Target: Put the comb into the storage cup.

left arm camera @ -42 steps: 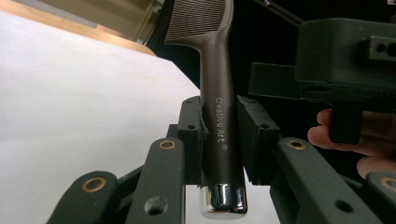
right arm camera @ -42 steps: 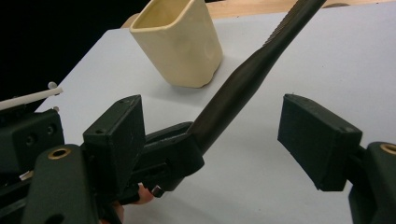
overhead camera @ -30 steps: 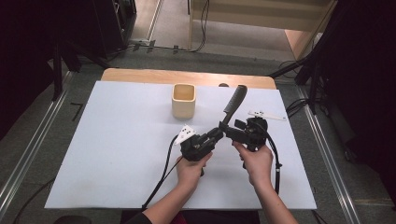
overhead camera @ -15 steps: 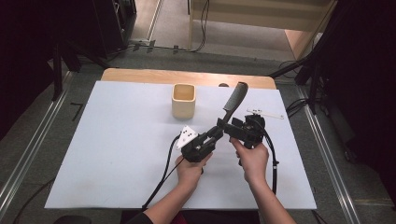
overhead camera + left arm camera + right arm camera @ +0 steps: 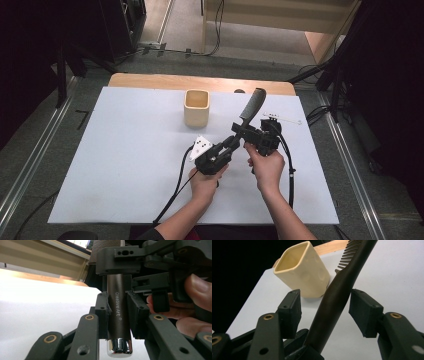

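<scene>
A: What reads "Creative Art ®"?
B: The dark handle of the brush (image 5: 118, 315), clamped between the left gripper (image 5: 119, 312) jaws, near the cream cup (image 5: 196, 107).
A: And the right gripper (image 5: 325, 308)?
B: Jaws apart, either side of the handle, not touching

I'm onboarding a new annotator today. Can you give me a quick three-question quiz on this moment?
1. True or false: the left gripper is shut on the dark brown hairbrush handle.
2. The right gripper's jaws are: A) clamped on the handle, B) open on either side of it.
3. Fill in: the cream square ceramic cup stands ____ on the white table cover.

Key: 1 true; 2 B; 3 upright.
</scene>
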`<state>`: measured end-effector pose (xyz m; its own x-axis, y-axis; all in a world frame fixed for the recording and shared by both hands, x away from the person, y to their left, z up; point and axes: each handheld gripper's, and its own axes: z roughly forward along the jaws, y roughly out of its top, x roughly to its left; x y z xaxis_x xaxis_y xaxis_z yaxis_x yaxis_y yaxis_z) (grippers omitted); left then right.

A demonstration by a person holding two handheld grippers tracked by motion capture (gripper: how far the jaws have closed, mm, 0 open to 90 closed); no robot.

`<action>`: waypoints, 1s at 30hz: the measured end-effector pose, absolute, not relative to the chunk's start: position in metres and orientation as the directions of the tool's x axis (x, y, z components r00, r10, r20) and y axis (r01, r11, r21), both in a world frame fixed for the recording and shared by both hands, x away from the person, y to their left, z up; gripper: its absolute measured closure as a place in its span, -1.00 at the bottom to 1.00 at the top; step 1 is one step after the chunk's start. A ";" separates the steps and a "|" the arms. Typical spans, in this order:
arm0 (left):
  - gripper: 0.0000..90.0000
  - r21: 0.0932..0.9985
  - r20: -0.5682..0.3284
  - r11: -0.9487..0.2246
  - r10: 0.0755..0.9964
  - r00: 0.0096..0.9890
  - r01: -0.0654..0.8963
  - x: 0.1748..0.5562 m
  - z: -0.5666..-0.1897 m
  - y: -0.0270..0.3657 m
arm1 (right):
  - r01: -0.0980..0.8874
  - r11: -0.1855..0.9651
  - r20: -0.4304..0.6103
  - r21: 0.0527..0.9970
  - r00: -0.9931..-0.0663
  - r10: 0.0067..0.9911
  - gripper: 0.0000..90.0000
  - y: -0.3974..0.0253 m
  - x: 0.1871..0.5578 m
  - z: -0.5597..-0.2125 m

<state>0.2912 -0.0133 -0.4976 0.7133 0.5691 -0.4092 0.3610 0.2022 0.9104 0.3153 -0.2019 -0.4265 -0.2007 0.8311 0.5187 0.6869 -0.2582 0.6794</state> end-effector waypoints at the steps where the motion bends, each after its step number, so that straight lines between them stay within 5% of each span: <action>1: 0.63 0.909 -0.414 0.208 0.569 0.711 0.362 0.291 -0.497 -0.014 | 0.686 -0.263 0.524 0.678 -0.201 0.828 -0.03 -0.202 0.316 -0.427; 15: 0.63 0.911 -0.408 0.204 0.572 0.712 0.359 0.288 -0.499 -0.015 | 0.686 -0.293 0.532 0.666 -0.162 0.831 0.38 -0.204 0.316 -0.427; 30: 0.62 0.899 -0.434 0.209 0.552 0.712 0.385 0.289 -0.501 -0.015 | 0.692 -0.309 0.555 0.652 -0.159 0.816 0.49 -0.205 0.315 -0.425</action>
<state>0.2887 -0.0152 -0.5014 0.7119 0.5523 -0.4338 0.3854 0.2091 0.8988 0.3151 -0.2047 -0.4253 -0.1587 0.8165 0.5551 0.6920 -0.3091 0.6524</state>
